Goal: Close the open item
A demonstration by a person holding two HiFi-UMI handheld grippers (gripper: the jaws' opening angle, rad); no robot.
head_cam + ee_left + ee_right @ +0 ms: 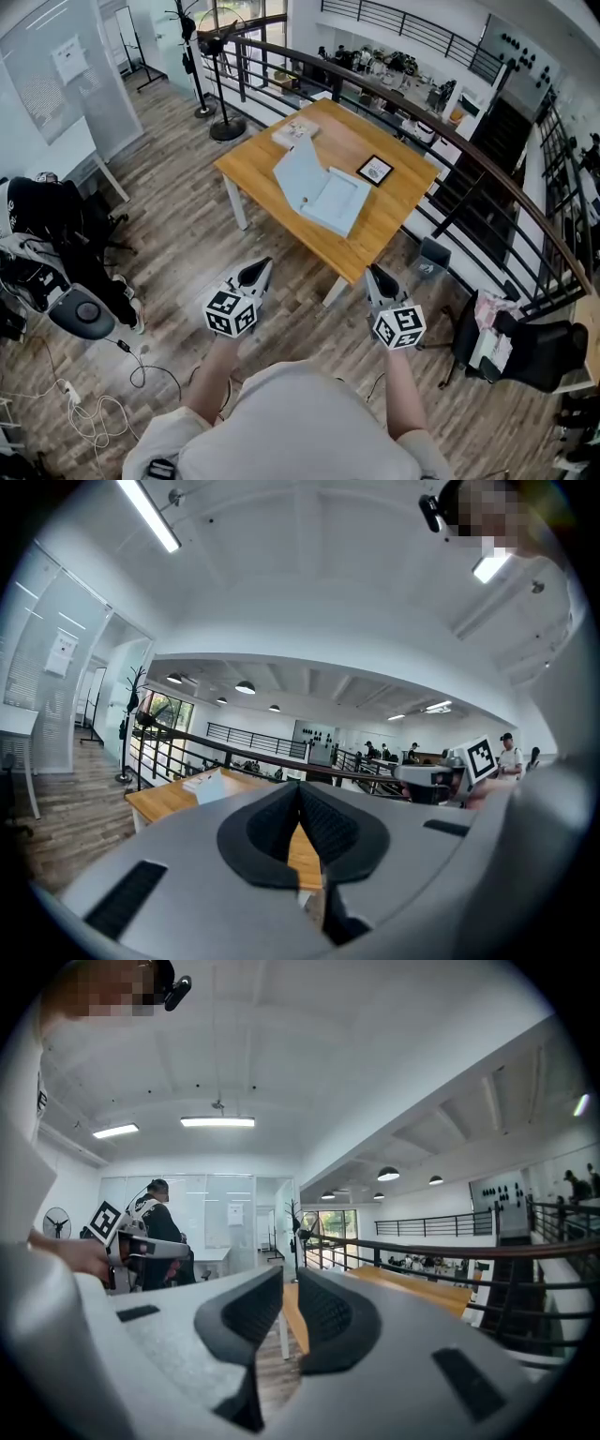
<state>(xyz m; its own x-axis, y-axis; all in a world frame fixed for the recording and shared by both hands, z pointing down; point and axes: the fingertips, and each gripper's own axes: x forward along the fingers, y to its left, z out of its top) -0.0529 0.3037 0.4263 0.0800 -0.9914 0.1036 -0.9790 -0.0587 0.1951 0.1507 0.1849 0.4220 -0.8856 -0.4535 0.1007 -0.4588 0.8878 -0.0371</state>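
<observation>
The folder (323, 192), a pale blue, flat-sided rectangular case, lies open on the far half of a square table (265, 159) with a smooth honey-coloured wood top and white legs. One leaf lies flat, and the other is tilted up on the left. Beside the folder, toward the railing (450, 141), lies a small black-framed square tile (375, 170), and a thin stack of pale papers (295, 131) sits at the table's far corner. Both grippers are held out over the grey plank floor (178, 216), well short of the table and touching nothing. The left gripper (255, 272) has its ribbed black pads pressed tip to tip with nothing between them. The right gripper (380, 277) has a narrow slit between its matte grey jaws, and only table and floor show through it.
</observation>
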